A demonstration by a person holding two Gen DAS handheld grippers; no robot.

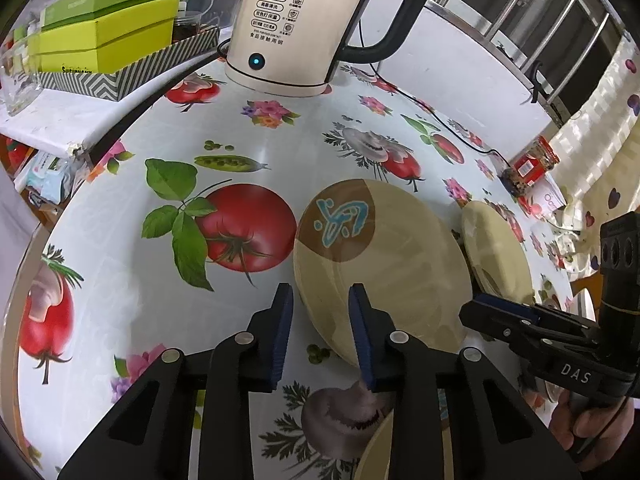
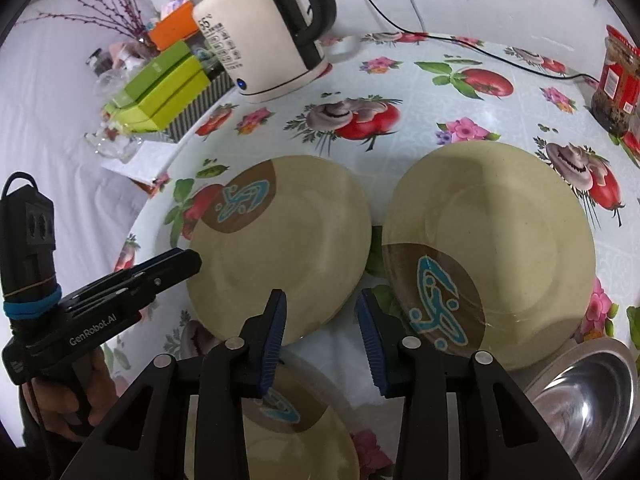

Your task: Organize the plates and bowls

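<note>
Left wrist view is looking steeply down along its own fingers (image 1: 280, 332), close over the table (image 1: 260, 140); right wrist view is doing likewise from the opposite side. Both are sharing the kettle (image 1: 296, 28) and two plates (each gripper is appearing in the other's view).

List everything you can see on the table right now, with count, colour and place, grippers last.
plates: three, beige with brown patch, two side by side mid-table, one nearest the camera
steel bowl: one, silver, near right edge
kettle: one, cream and black, far side
green boxes: stacked, in a striped tray, far left
jar: one, red label, far right
left gripper: black, blue pads, open at left plate's near rim
right gripper: black, blue pads, open between the two plates
</note>
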